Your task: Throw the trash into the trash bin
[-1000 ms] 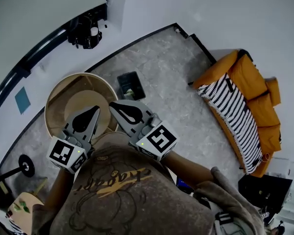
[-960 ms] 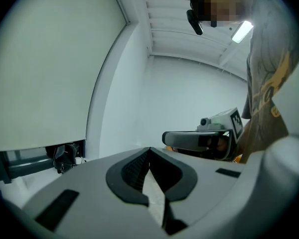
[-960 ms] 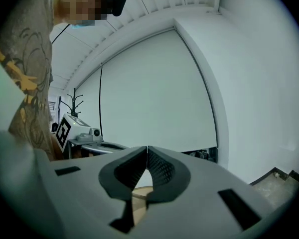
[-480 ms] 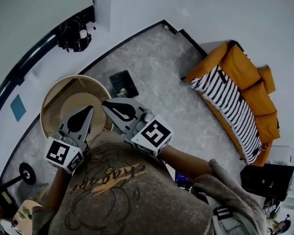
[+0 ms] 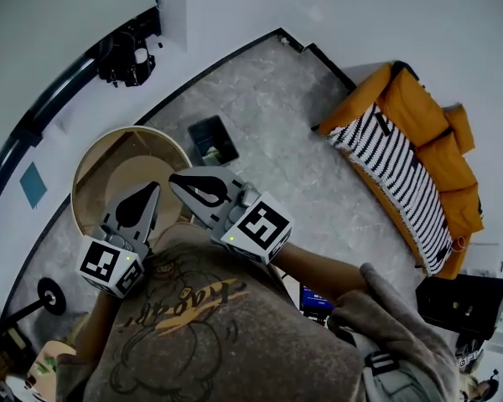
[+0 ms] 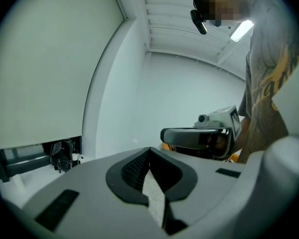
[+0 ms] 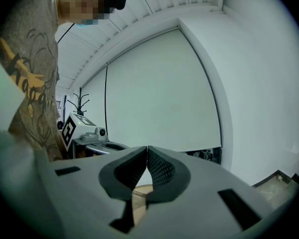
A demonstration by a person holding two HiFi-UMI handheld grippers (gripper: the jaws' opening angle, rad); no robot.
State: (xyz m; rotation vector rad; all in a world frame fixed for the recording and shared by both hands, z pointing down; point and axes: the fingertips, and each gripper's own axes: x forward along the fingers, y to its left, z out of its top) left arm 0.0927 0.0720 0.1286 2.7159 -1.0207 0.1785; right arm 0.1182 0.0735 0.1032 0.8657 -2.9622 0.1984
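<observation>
Both the left gripper (image 5: 153, 189) and the right gripper (image 5: 176, 179) were clenched on nothing, and we saw no trash outside the trash bin (image 5: 214, 139) on the floor (image 5: 302, 132) ahead, so we judged the throwing done or unstarted.

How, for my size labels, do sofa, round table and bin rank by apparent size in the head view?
Largest to smallest:
1. sofa
2. round table, partly hidden
3. bin
No two look alike in size.
</observation>
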